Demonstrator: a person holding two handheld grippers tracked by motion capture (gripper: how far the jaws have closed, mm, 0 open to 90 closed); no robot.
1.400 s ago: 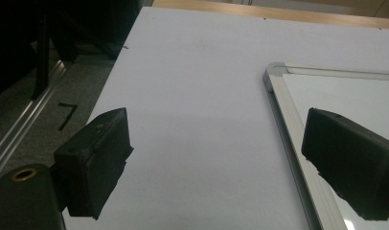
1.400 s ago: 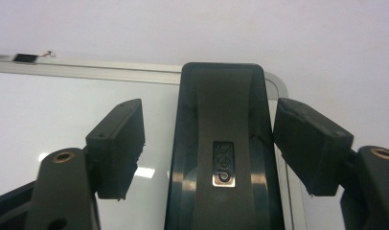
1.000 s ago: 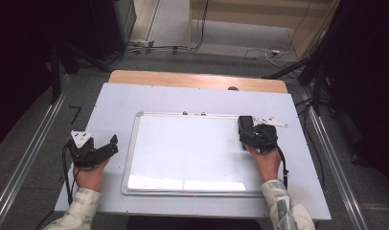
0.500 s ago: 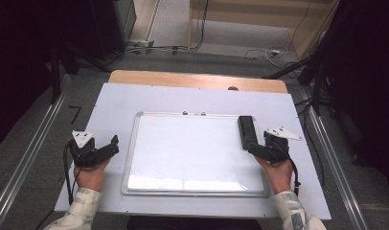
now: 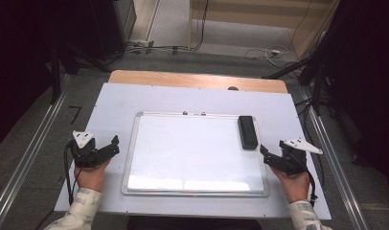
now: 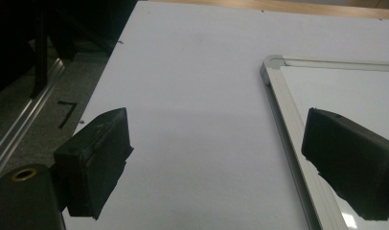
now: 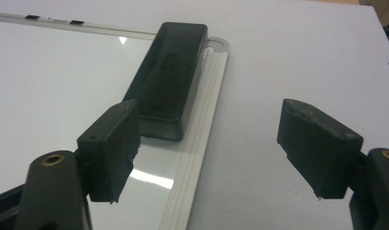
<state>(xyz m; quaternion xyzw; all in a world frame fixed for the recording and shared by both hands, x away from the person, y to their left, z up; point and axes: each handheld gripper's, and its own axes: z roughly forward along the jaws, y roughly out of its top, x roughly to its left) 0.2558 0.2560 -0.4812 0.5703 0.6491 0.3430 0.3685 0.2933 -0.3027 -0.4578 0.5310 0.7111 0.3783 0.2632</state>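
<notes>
Both your grippers, left gripper (image 5: 115,143) and right gripper (image 5: 264,154), gape wide and empty beside the whiteboard (image 5: 192,153) (a black eraser (image 5: 247,132) lies at its far right edge).

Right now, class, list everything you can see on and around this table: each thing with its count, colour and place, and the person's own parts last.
whiteboard: one, white with silver frame, flat at the table's middle.
eraser: one, black, on the whiteboard's far right corner, partly on the frame.
table: one, white top with a wooden strip along the far edge.
cables: several, dark and white, on the floor beyond the table.
left gripper: one, black, jaws open, left of the whiteboard.
right gripper: one, black, jaws open, at the whiteboard's right edge.
hands: two, at the near edge.
</notes>
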